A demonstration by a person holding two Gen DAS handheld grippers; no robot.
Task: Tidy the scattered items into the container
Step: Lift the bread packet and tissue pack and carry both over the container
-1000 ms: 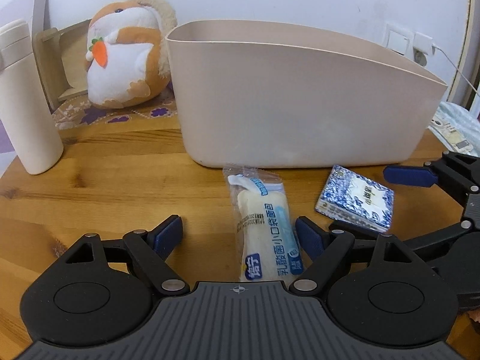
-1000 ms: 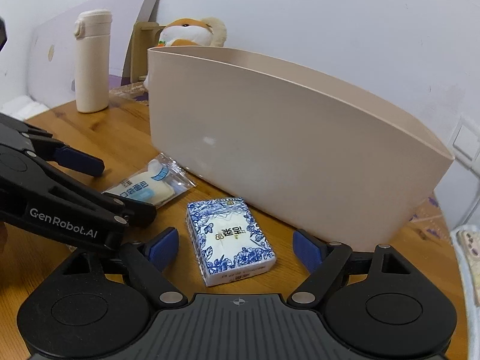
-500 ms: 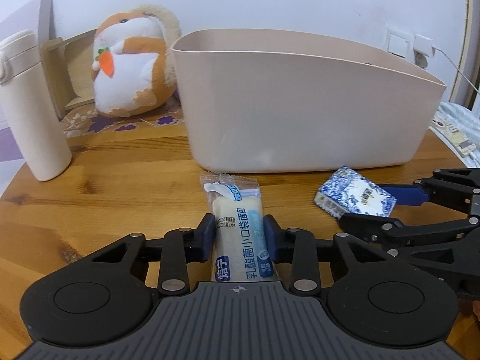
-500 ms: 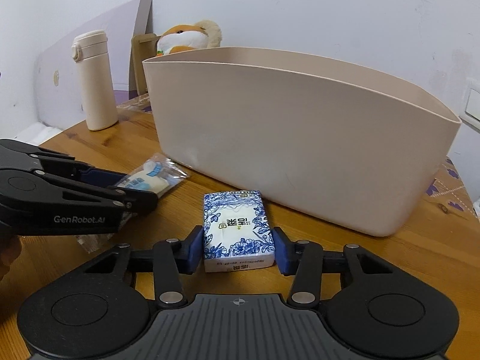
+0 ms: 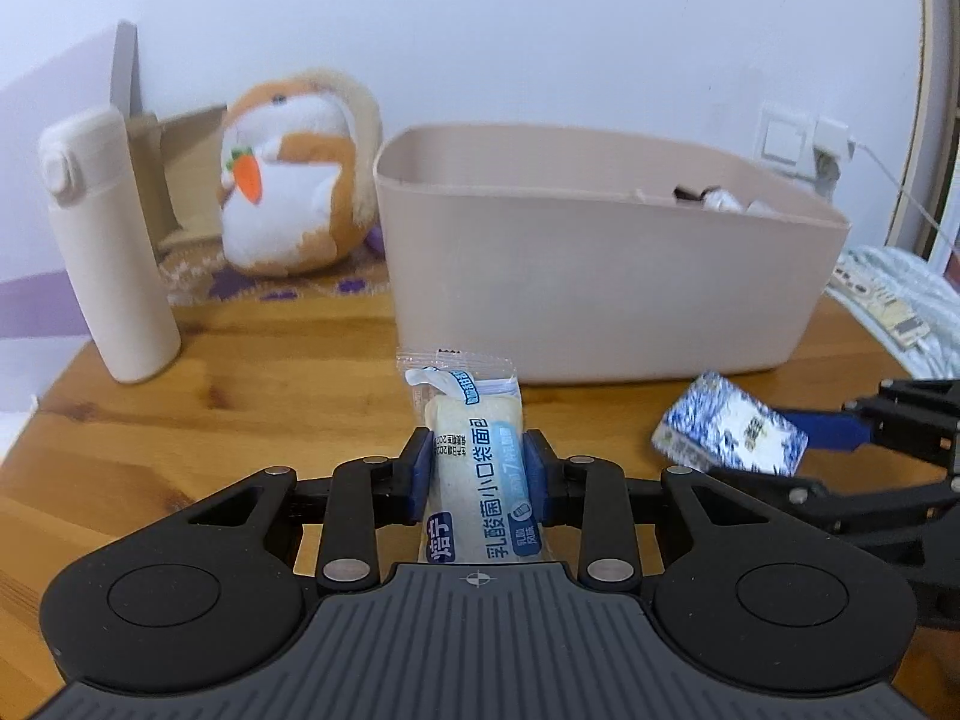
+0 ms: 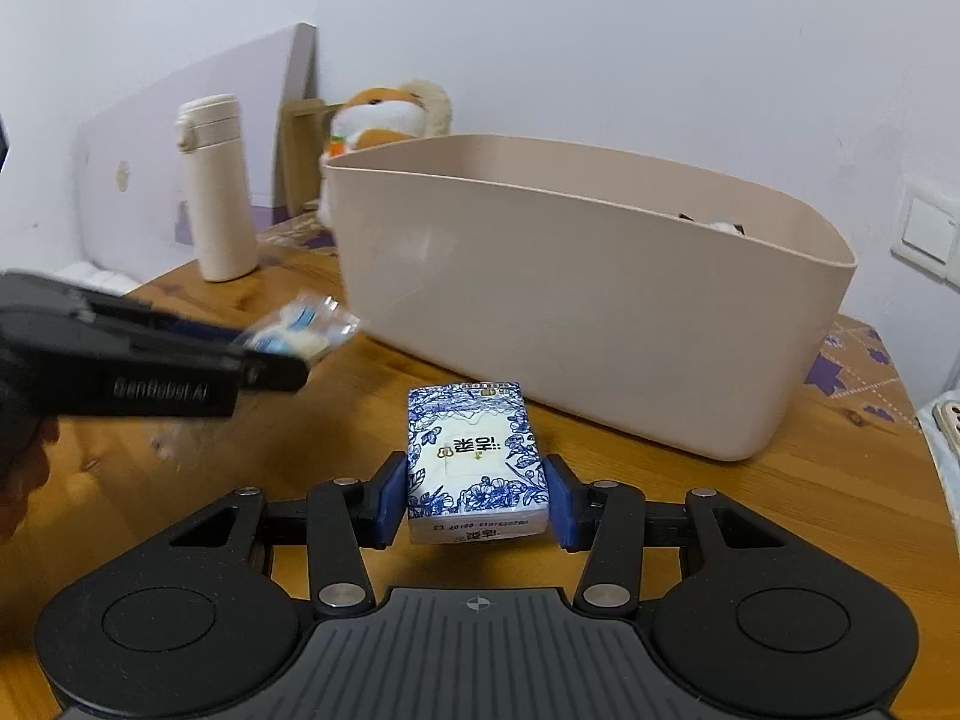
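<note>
- The left gripper [image 5: 478, 477] clamps a wrapped bread packet [image 5: 474, 468] between its blue pads, clear of the table [image 5: 240, 420].
- The right gripper [image 6: 477, 501] clamps a blue floral tissue pack [image 6: 474, 462].
- Ahead of both stands the beige container [image 6: 600, 324]; a cream flask [image 5: 108, 252] stands ahead-left.

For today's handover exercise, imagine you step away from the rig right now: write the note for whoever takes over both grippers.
Left gripper: jaws just closed, shut on the bread packet, lifted off the wooden table.
Right gripper: jaws just closed, shut on the blue-and-white tissue pack, also raised.
Beige container stands just ahead of both; something already lies in its far right corner, too hidden to name.
Done: both items gripped.
Left: carry each over the rim and release inside.
</note>
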